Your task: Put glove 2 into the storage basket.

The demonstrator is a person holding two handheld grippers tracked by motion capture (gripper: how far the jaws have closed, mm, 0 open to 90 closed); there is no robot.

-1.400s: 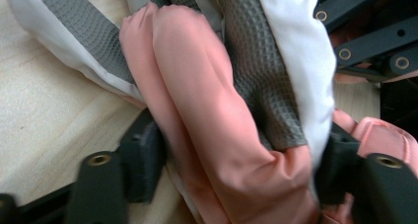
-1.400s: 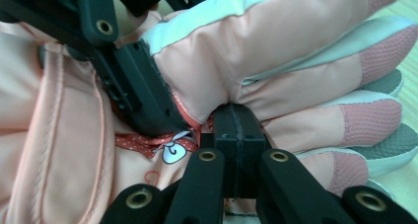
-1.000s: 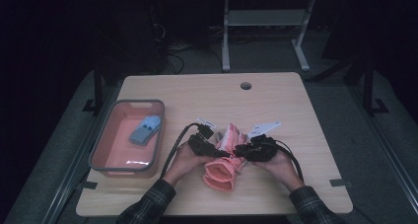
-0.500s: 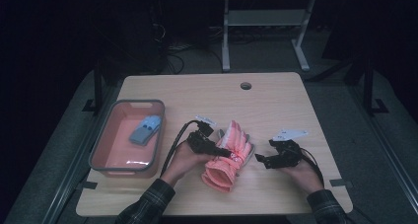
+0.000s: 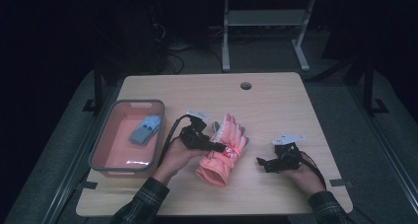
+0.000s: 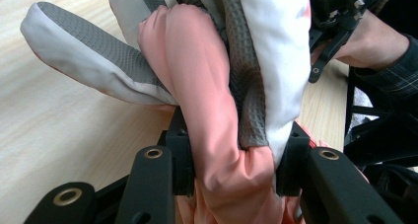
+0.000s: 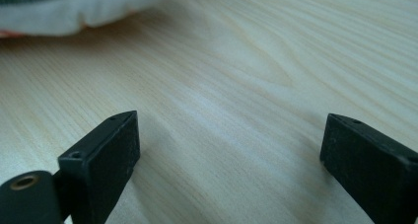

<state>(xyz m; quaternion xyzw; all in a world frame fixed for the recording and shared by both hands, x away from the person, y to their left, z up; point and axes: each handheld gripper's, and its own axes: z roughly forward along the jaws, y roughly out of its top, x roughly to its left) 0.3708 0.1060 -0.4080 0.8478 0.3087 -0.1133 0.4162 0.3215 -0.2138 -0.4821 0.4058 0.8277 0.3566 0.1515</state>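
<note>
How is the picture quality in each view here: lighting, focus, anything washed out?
High view: dim, dark surroundings, the table alone lit, a small glare in the bin. Left gripper view: bright, the glove sharp, white fabric slightly washed out. Right gripper view: wood grain sharp, near jaws soft.

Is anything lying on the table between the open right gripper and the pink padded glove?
Nothing visible. Only bare wooden table lies between the right gripper, whose jaws have just been opening with nothing between them, and the pink padded glove, which the left gripper clamps.
</note>
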